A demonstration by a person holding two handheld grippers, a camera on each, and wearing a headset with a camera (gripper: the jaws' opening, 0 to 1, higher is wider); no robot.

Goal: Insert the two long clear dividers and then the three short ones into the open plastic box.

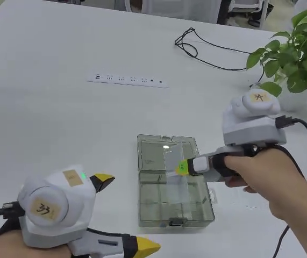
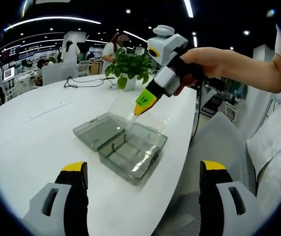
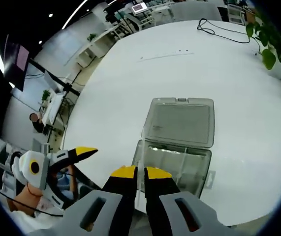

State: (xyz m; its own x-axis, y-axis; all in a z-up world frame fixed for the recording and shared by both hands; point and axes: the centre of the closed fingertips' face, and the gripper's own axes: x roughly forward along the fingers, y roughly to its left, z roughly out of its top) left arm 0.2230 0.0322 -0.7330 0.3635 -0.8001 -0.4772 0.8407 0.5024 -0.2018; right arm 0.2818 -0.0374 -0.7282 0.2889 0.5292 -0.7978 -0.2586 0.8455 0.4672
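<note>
Closest to us, the left gripper (image 1: pixel 125 213) hovers off the near-left side of the box (image 1: pixel 175 221), its jaws spread wide and empty, clear of the work. On the white desk (image 1: pixel 62 123) the box lies open near the near edge, with its lid folded flat toward the far side and its tray nearer to us. Faint lines cross the tray, but we cannot tell whether they are dividers already seated or only moulded slots. The right gripper (image 1: pixel 182 168) reaches in from the right, its jaws clenched on the edge of a clear divider (image 2: pixel 125 110), which hangs tilted above the box, about over the hinge between lid and tray, and does not seem seated yet. We cannot say from here whether this sheet is a long or a short one. We judge that we are in the middle of an insertion, bringing the sheet to its slot. The next move calls for turning it upright, lining its ends up with a matching pair of grooves in the tray walls, and pressing it straight down. The free left gripper could steady the tray wall, since the light box may slide. Well beyond, a power strip (image 1: pixel 127 80) lies mid-desk, and a cable (image 1: pixel 196 48) and a plant (image 1: pixel 298 54) sit toward the far-right corner.
</note>
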